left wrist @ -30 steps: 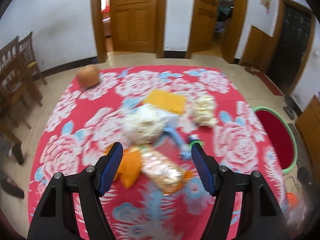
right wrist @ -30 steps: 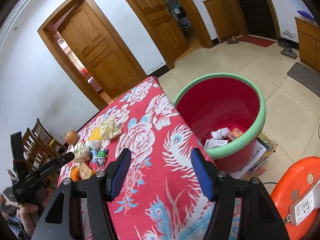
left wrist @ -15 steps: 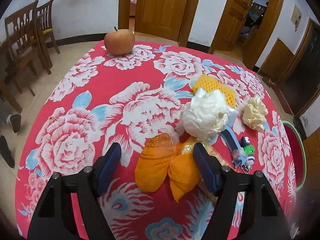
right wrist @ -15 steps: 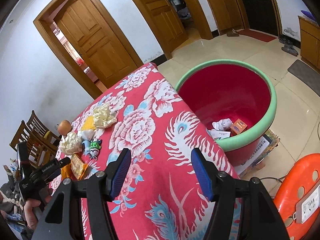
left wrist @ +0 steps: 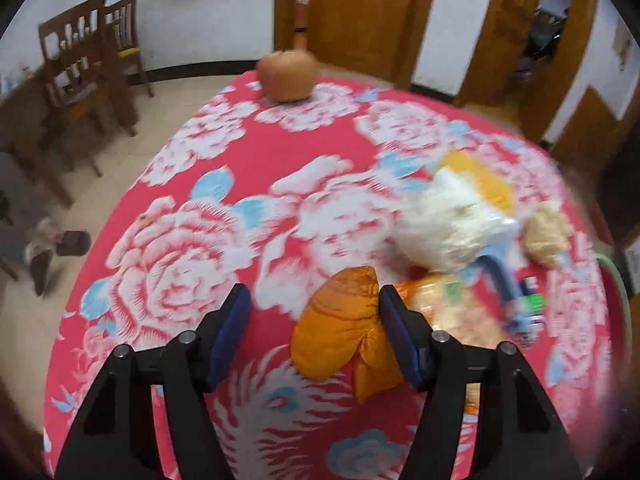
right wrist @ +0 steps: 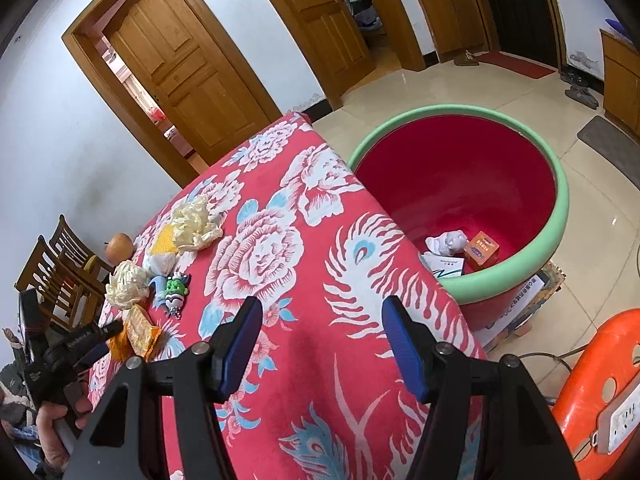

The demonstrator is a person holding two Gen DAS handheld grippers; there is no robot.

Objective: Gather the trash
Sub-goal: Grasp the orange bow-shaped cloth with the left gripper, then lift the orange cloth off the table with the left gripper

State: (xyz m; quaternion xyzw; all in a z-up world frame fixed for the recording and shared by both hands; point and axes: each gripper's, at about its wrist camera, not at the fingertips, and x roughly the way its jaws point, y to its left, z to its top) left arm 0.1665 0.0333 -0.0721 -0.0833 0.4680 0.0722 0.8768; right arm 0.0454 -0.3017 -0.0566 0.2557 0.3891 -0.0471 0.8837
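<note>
Trash lies clustered on a table (left wrist: pixel 248 160) draped in a red cloth printed with white peonies and pale blue leaves, most of it toward 3 o'clock in the left wrist view. Nearest the left gripper (left wrist: pixel 314 334), whose blue-padded jaws stand wide apart with nothing between them, is a crinkled orange wrapper (left wrist: pixel 340 336), puffed and glossy, lying just inside the right-hand pad at 5 o'clock. Touching it at 4 o'clock is a clear snack packet (left wrist: pixel 456 312) with pale contents, blurred by motion. Above that sits a crumpled white plastic bag (left wrist: pixel 448 224), with a yellow mesh-textured sheet (left wrist: pixel 488 180) behind it and a cream-coloured crumpled wad (left wrist: pixel 548 232) at 3 o'clock. A blue-handled item (left wrist: pixel 504 284) and a small green toy (left wrist: pixel 532 304) lie beside the packet, too blurred to detail. A round russet fruit (left wrist: pixel 286 76) stands apart at the table's far edge at 12 o'clock, and wooden slat-back chairs (left wrist: pixel 88 60) stand at 10 o'clock. From the right wrist view, the right gripper (right wrist: pixel 322 344) hangs over bare cloth, jaws likewise spread wide and holding nothing. At 2 o'clock, on the tiled floor just beside the table, stands a round red bin (right wrist: pixel 520 184) with a thick green rim; inside it lie a crumpled white tissue (right wrist: pixel 446 242), a small orange box (right wrist: pixel 482 248) and a white printed carton (right wrist: pixel 444 266).
</note>
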